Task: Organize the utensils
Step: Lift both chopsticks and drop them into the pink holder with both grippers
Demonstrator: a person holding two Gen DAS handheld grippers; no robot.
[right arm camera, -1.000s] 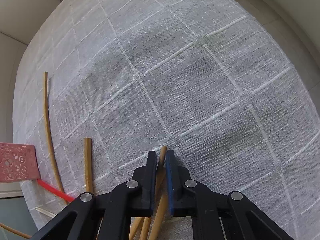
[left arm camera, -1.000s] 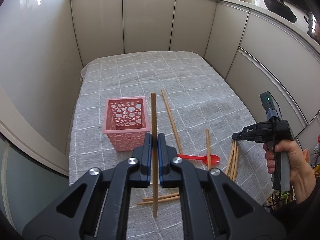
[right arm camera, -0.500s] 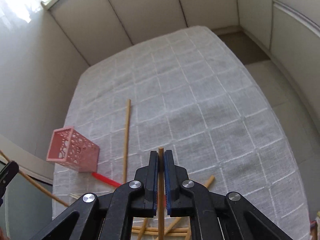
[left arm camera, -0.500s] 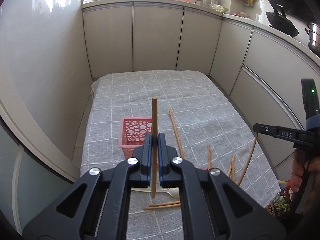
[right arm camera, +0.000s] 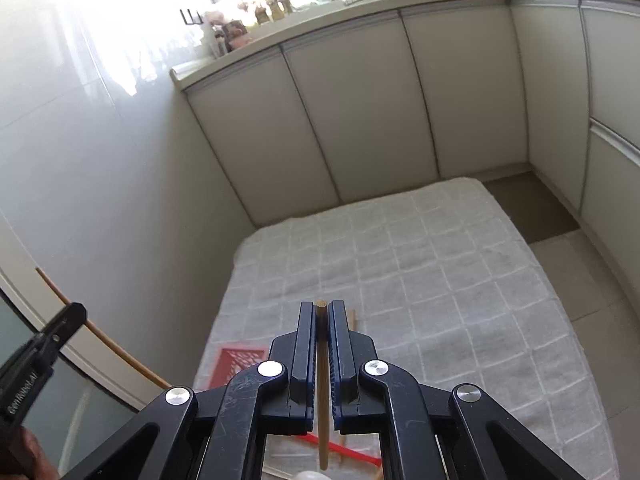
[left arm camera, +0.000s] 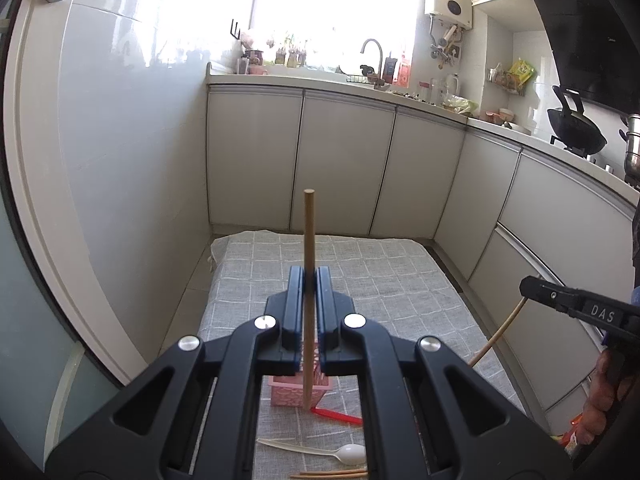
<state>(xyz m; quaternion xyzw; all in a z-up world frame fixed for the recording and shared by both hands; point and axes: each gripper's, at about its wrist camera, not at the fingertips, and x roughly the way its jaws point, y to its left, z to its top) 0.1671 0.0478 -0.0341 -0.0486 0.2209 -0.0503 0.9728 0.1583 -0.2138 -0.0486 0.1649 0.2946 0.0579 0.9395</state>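
- Left claw (left arm camera: pixel 308 280): blue pads closed tight on a round light-brown wooden chopstick (left arm camera: pixel 308 236), held near vertical, upper end well above the pads, lower end hanging over the pink perforated plastic basket (left arm camera: pixel 298 394). Tip not yet inside, as far as the left view shows.
- Right claw (right arm camera: pixel 321 312): pads closed on a second wooden chopstick (right arm camera: pixel 322 400), seen almost end-on, shaft running down between the fingers. It is raised well above the surface.
- In the left view the right claw (left arm camera: pixel 536 288) shows at the right edge with its chopstick trailing downward.
- Basket stands on the grey checked cloth (right arm camera: pixel 440 264) covering the bench, near its left front edge; whether it holds anything cannot be told.
- On the cloth near the basket, unsorted: red plastic utensil (left arm camera: pixel 336 416), only its handle showing; white plastic spoon (left arm camera: pixel 320 450); two more wooden chopsticks (left arm camera: pixel 332 473) at the bottom edge.
- Judgement: early to middle stage. Two chopsticks lifted, none confirmed deposited.
- Left to do: both held chopsticks into the basket, then the items on the cloth.
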